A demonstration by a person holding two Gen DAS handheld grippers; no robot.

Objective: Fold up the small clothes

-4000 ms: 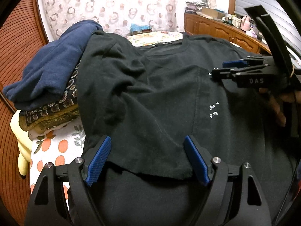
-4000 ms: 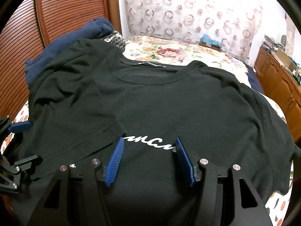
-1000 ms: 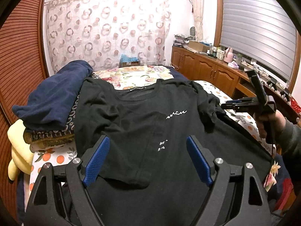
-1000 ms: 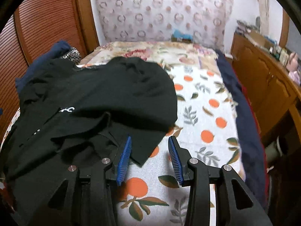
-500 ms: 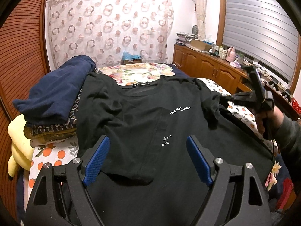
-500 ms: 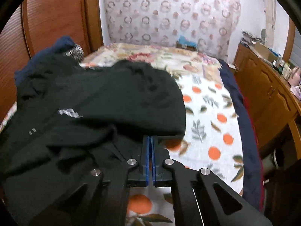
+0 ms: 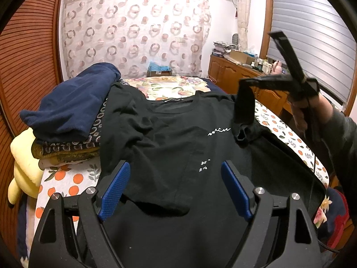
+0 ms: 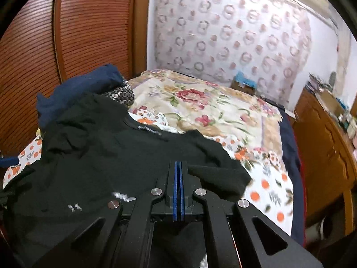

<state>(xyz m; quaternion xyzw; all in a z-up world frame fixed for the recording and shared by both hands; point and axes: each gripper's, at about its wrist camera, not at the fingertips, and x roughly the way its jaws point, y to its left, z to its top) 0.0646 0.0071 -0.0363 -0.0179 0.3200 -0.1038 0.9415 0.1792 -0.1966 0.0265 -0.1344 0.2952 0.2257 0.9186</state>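
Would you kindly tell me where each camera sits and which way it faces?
Left wrist: behind the open left gripper, looking down the bed over the black T-shirt; shows the right gripper lifting a sleeve, in a hand.
Right wrist: behind the right gripper, shut on the shirt's sleeve, facing the curtain.
Shared: T-shirt, bed, navy pile, curtain.

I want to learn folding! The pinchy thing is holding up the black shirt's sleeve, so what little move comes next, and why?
Probably carry the sleeve inward across the black T-shirt and lay it down over the chest. The right gripper has its jaws shut on that sleeve, which hangs lifted off the bed, while the other side already lies folded in. The left gripper hovers open above the shirt.
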